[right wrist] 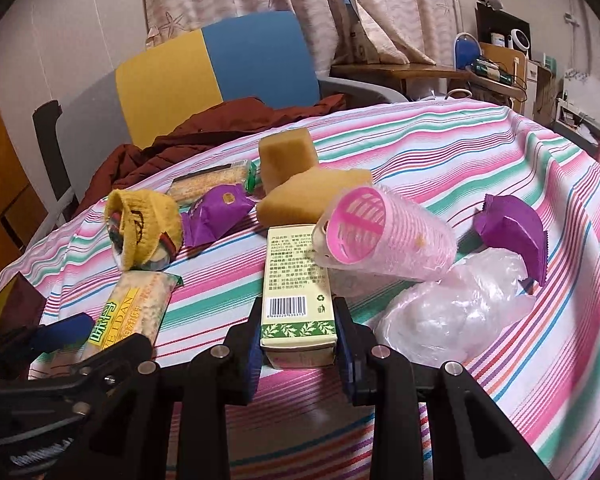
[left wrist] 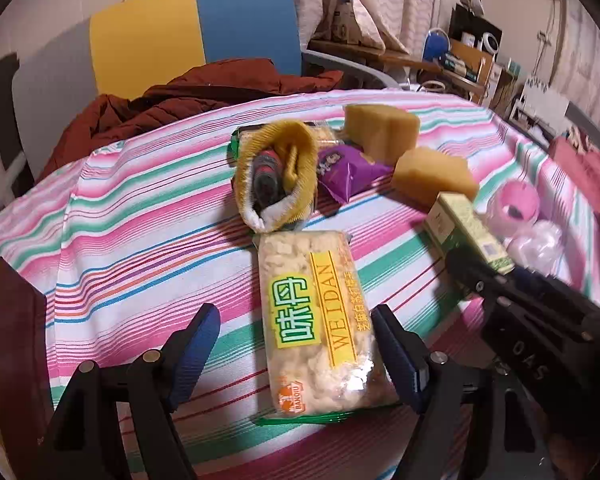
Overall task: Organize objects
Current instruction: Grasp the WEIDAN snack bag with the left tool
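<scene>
While the table (right wrist: 440, 128) under its pink, green and white striped cloth carries a loose scatter of goods, the sorting looks barely begun. At twelve o'clock from the left tool (left wrist: 296, 344) lies the long clear packet of pale rice crackers with a yellow label (left wrist: 320, 320); the tool's jaws stand wide on either side of it without touching, likely lined up for a lengthwise grip. Held near its barcode end, probably for carrying, the cream and green cardboard box (right wrist: 298, 288) sits clamped in the right tool (right wrist: 300, 344). Beyond the box, at one o'clock, lies the pink ribbed plastic roller (right wrist: 384, 232).
</scene>
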